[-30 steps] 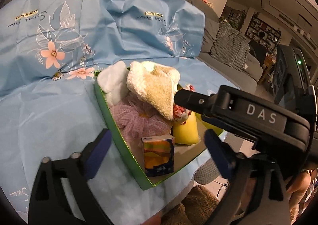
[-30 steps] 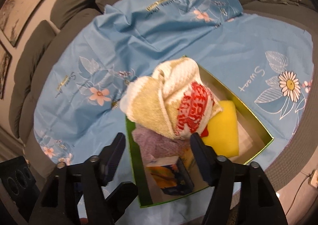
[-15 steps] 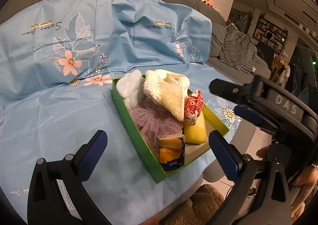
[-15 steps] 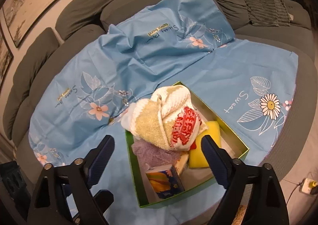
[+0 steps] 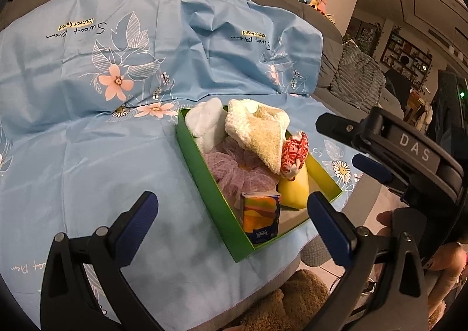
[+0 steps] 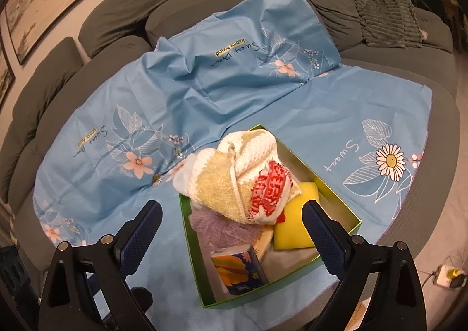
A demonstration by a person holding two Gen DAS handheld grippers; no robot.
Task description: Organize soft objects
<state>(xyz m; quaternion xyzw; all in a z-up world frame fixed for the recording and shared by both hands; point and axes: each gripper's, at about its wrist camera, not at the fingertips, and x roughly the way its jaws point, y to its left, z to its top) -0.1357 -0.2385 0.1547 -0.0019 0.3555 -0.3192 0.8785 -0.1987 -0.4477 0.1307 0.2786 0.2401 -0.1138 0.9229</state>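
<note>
shallow green cardboard box (image 6: 339,260): open-topped, on blue floral cloth | crumpled cream terry towel with red pattern (image 6: 242,178): heaped on top, rising above the rim | lilac mesh bath pouf (image 5: 242,170): beneath towel | yellow sponge block (image 6: 295,222): tilted against right wall | colourful tissue packet (image 6: 238,268): upright, near corner | white fluffy cloth (image 5: 204,123): far corner

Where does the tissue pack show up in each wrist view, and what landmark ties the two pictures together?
Left wrist: the tissue pack stands low and centre, in the near corner of the green box.
Right wrist: the tissue pack is low and centre, at the box's near end.
Shared landmark: the yellow sponge, inside the box under the rolled towel.
</note>
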